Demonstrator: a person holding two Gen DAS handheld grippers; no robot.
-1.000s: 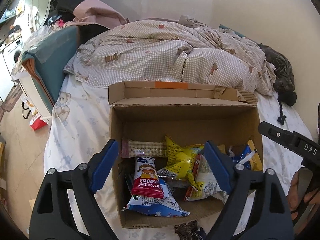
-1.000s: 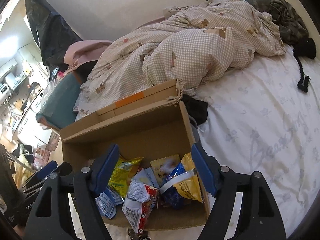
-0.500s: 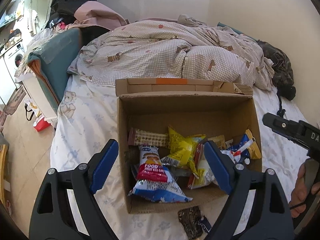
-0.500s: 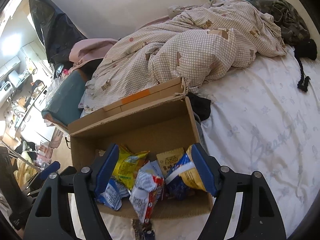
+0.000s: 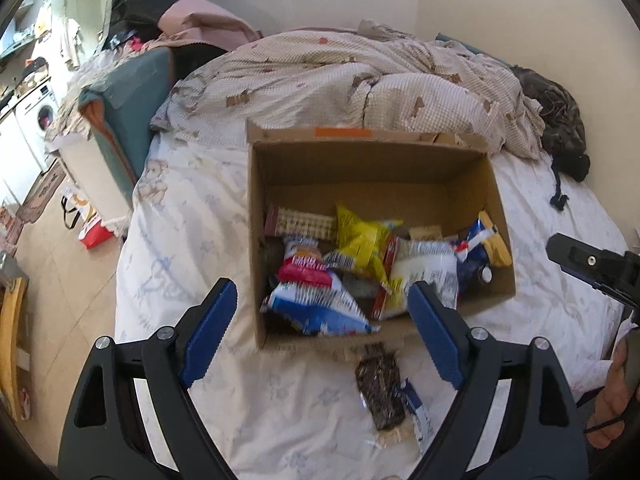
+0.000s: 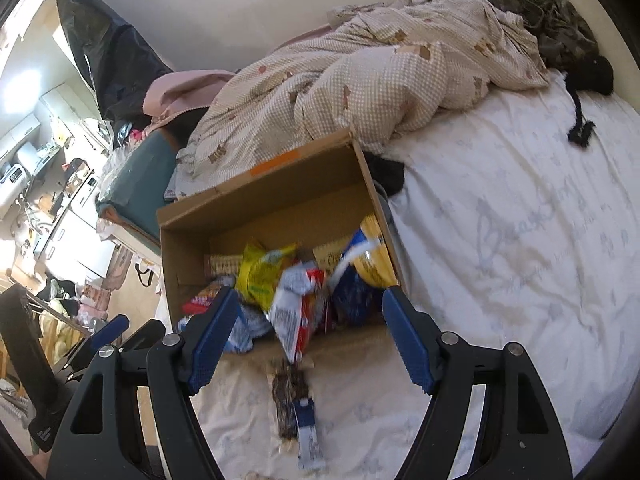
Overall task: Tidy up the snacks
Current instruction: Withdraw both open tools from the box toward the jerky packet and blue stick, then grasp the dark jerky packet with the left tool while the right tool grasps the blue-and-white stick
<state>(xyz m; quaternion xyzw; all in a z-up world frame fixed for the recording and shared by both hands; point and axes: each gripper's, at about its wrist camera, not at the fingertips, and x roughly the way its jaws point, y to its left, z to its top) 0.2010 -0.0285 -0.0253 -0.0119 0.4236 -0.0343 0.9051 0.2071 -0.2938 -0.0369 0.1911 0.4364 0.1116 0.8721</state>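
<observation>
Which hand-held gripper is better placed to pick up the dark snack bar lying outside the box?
Probably the right hand-held gripper: the dark snack bar lies centred between its open fingers. For the left hand-held gripper, the bar sits off toward its right finger.

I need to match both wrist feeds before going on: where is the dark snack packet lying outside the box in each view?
Left wrist: the dark snack packet lies low and right of centre on the bedsheet, just in front of the box.
Right wrist: the same packet lies low and centre.
Shared landmark: the cardboard box with its orange tape strip.
</observation>
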